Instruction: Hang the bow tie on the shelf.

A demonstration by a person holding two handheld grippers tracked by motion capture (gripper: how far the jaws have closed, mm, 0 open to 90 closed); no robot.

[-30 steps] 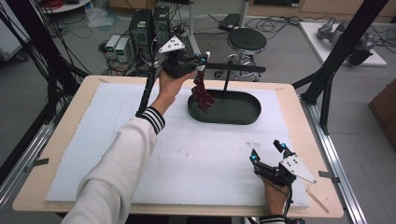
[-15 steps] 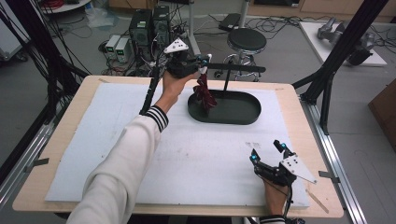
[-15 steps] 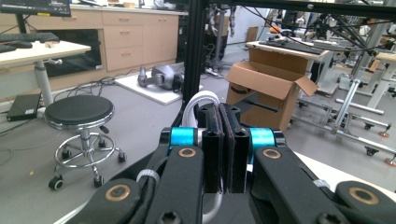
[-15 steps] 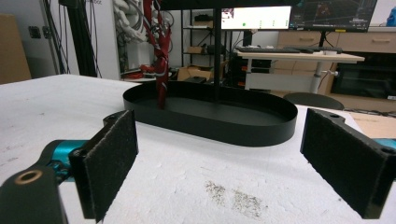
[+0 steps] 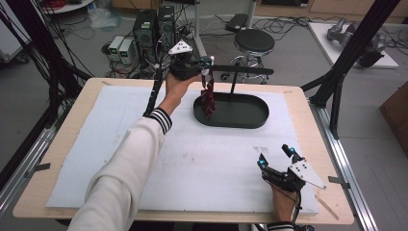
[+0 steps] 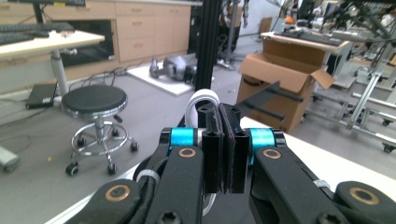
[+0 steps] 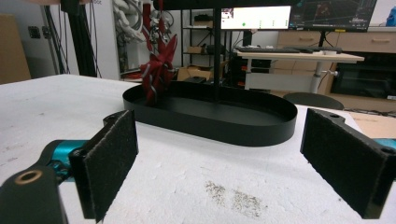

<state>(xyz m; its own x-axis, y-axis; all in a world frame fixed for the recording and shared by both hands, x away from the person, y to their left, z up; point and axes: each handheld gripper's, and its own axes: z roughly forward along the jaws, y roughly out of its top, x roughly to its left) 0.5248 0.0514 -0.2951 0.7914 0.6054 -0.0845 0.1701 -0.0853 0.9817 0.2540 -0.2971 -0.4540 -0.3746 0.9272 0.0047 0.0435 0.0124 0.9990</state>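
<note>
The left gripper (image 5: 206,61) pinches the top of a soft, light red strap (image 5: 208,96), probably fabric, dangling limply over the black tray (image 5: 240,121); the right gripper (image 5: 275,158) rests open on the surface (image 5: 192,163).

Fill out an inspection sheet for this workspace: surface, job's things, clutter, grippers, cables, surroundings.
Surface: wooden table under a white foam sheet, faintly smudged near the right gripper.
Job's things: black oval tray with an upright post and crossbar; dark red patterned cloth hanging into the tray's left end.
Clutter: nothing seen.
Grippers: left gripper raised at the crossbar's left end, jaws shut on the cloth's top; right gripper low at the near right edge, jaws open.
Cables: black cable trailing from the left gripper.
Surroundings: stool, electronics boxes, cardboard box.
</note>
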